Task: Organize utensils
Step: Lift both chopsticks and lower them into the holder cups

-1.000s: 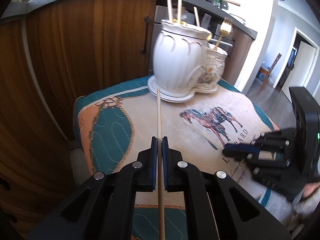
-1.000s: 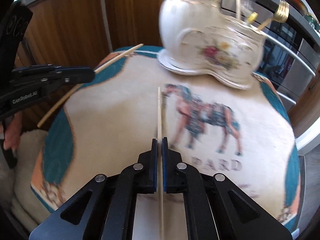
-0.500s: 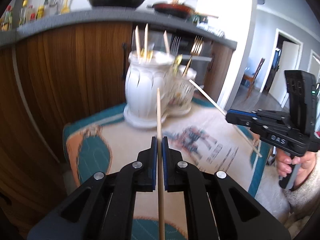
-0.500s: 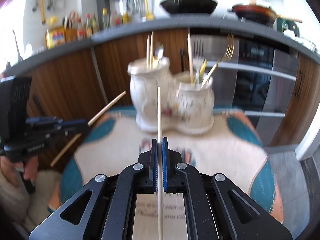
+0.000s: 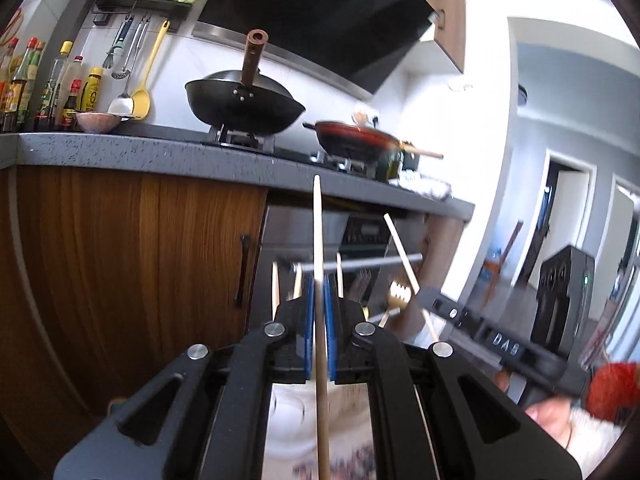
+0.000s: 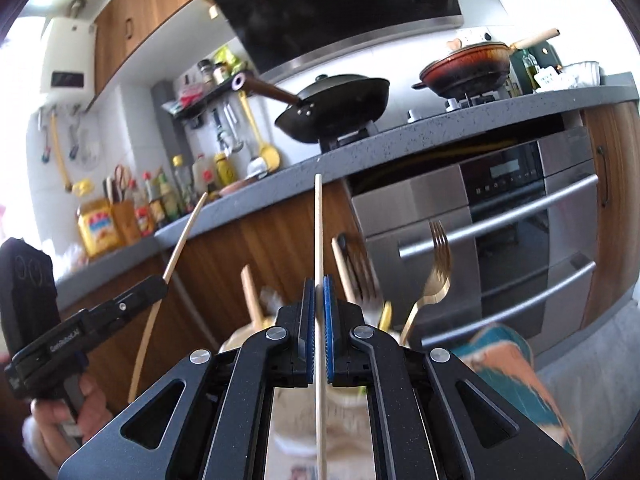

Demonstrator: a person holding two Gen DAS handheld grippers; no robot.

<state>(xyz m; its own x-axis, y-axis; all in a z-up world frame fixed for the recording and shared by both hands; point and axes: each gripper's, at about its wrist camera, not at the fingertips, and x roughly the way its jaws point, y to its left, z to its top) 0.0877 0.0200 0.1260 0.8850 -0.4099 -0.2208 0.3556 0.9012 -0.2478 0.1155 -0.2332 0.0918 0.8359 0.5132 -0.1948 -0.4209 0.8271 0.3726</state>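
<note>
A: Nearest the lens, the left gripper (image 5: 318, 312) was clamped on a chopstick (image 5: 318, 240), and the right gripper (image 6: 319, 312) was clamped on a second chopstick (image 6: 318, 232). Each stick ran straight out between its blue pads.

B: What had changed?

A: A second earlier both grippers sat low over the horse-print cloth. Both had since climbed and tipped up toward level, so the sticks now stood out against the cabinet fronts and the grey worktop (image 5: 140, 152). That probably meant pickup was finished and the carry to the holder was under way.

B: Where was the holder?

A: Just past the right gripper, mostly hidden: only its pale rim, some stick ends and a gold fork (image 6: 434, 276) showed.

B: And the hands?

A: Side by side, each visible to the other's camera, fingers wrapped round the handles. Beyond them a black wok (image 6: 336, 108) sat on the hob.
</note>
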